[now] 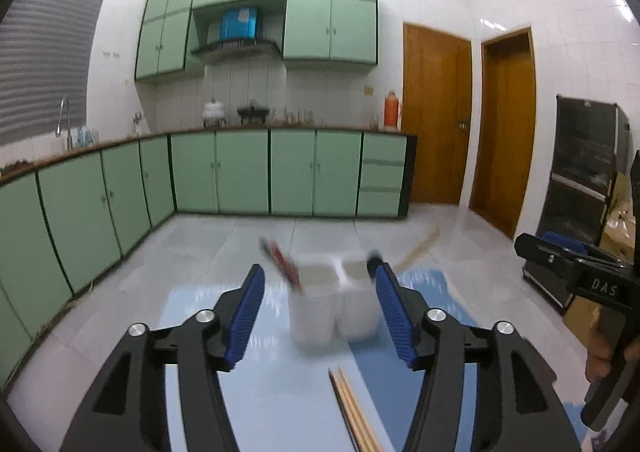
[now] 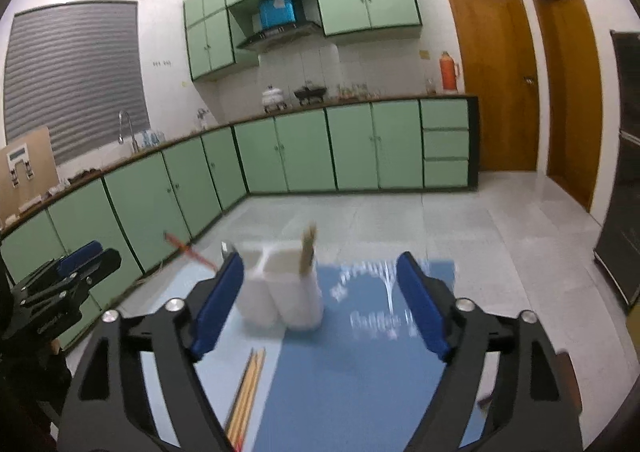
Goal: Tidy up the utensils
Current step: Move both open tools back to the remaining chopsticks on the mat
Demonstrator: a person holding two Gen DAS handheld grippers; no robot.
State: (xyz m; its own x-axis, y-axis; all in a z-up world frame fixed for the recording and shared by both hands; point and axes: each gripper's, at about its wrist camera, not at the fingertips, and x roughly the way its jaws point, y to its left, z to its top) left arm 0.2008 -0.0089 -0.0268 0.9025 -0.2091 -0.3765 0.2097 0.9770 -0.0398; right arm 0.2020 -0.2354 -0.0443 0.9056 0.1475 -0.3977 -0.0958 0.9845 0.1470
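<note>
On table — white twin-cup holder (image 1: 335,306), blurred

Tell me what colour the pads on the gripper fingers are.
Blue, on black frames; the left gripper shows its pads best in the left wrist view.

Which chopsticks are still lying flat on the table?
The wooden bundle in front of the white holder; the red pair and another wooden pair stand in it.

The holder (image 1: 334,308) is white, with a red utensil (image 1: 282,262) in one compartment and a tan wooden one (image 2: 308,250) in the other. Tan chopsticks (image 1: 354,410) lie on the pale blue tabletop (image 1: 280,392), beside a darker blue mat (image 2: 360,372). Both grippers are black with ribbed blue pads (image 1: 246,316). The cabinets (image 1: 244,172) are mint green with dark edging.
</note>
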